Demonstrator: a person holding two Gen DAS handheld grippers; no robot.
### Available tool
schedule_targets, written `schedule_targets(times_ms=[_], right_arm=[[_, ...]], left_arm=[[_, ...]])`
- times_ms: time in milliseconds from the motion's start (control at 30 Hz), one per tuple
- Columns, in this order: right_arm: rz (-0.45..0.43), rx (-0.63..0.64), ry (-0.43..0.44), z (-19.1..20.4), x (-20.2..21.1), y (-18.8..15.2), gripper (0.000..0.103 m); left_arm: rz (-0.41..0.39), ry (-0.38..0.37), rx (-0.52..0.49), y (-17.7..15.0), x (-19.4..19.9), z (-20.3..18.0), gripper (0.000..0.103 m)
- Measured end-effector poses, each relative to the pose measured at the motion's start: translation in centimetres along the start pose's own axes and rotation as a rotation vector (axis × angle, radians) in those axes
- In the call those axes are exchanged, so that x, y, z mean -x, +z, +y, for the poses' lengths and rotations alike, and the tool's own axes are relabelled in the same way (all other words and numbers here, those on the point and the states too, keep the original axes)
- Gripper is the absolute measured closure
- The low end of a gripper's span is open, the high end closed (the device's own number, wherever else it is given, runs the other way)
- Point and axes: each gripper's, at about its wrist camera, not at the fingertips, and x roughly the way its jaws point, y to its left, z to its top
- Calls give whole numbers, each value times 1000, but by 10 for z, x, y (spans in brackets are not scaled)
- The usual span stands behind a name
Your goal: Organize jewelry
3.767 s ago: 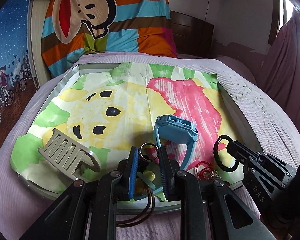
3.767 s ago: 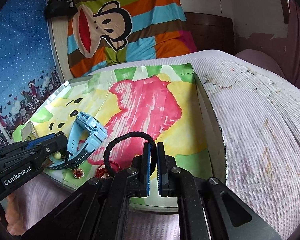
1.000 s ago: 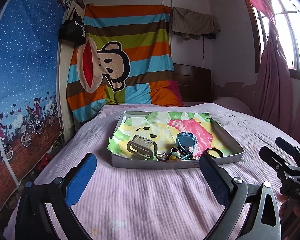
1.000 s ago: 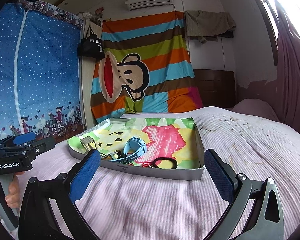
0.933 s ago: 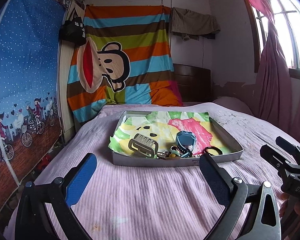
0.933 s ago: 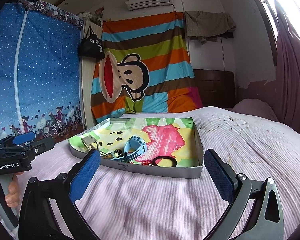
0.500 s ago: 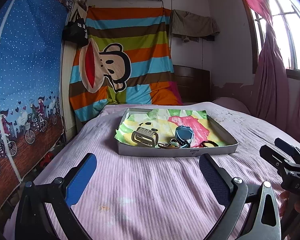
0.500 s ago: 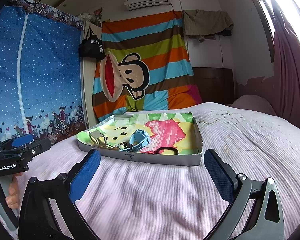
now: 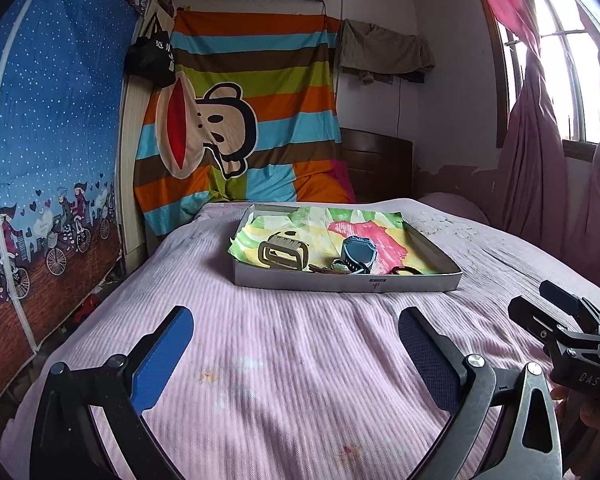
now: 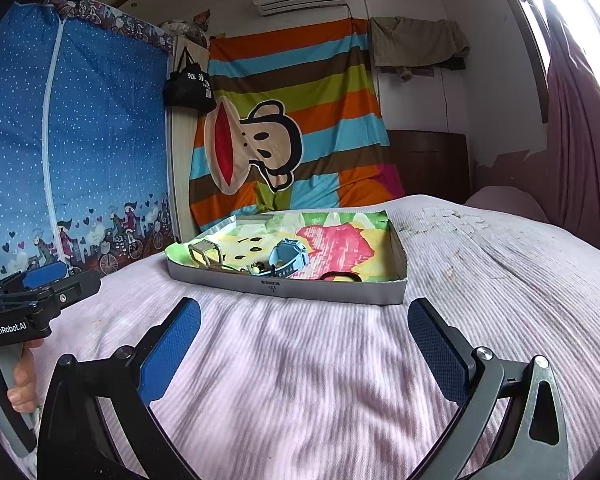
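Observation:
A shallow grey tray (image 9: 340,282) (image 10: 300,289) with a colourful cartoon lining sits on the pink bed. In it lie a beige hair claw (image 9: 282,255) (image 10: 204,255), a blue watch (image 9: 358,252) (image 10: 288,258), a brown cord and beads (image 9: 326,267), and a black bracelet (image 9: 404,269) (image 10: 340,277). My left gripper (image 9: 296,356) is wide open and empty, well in front of the tray. My right gripper (image 10: 304,350) is wide open and empty, also short of the tray.
The pink ribbed bedspread (image 9: 300,360) fills the foreground. A striped monkey blanket (image 9: 236,140) hangs at the headboard. A blue wardrobe cover (image 9: 40,160) stands left; a window with pink curtains (image 9: 540,152) is right.
Both grippers let go of the ring and the black bracelet, opened wide and drew back from the tray. Over the last second they sank lower and moved further away.

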Motion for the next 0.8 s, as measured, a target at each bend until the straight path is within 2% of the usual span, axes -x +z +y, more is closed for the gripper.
schedule_targets(times_ms=[233,800], right_arm=[[4,7,-9,1,1,-5,1],[8,7,-13,0,5,-6,1]], left_arm=[[17,-2,-14,-11,2,-3,0],[24,4,3,-12,4,0,0]])
